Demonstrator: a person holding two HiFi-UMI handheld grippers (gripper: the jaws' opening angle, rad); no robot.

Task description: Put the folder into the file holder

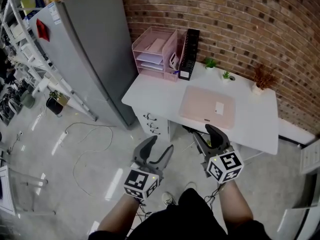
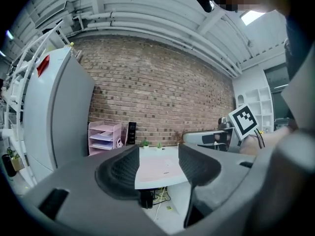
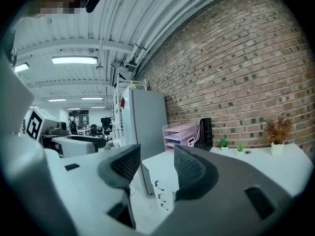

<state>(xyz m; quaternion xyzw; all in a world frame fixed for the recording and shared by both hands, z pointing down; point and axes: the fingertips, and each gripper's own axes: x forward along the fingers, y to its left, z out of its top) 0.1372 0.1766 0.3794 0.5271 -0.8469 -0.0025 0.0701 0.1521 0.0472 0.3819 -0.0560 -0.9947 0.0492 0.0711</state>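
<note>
Folder (image 1: pixel 207 106), pink and the only one, lies flat on the white desk (image 1: pixel 150 91), well apart from both my grippers and not in the file holder (image 1: pixel 189 54). From my head camera, left to right, I count one tall grey cabinet (image 1: pixel 85 49), one pink stack of paper trays (image 1: pixel 152 54), that one black file holder just beside it against the brick wall (image 1: pixel 240 19), then two green plants (image 1: pixel 210 63) and one dried brown plant (image 1: pixel 262 78) in small pots. My left gripper (image 1: pixel 160 146) hangs in front of the desk, fingers apart with nothing between them. Its own camera frames the folder through that gap and catches my right gripper's marker cube (image 2: pixel 243 122). My right gripper (image 1: pixel 205 133) has its fingers spread on nothing too. Its camera misses the folder but shows a long room with ceiling lights (image 3: pixel 74 60) that the head camera does not.
</note>
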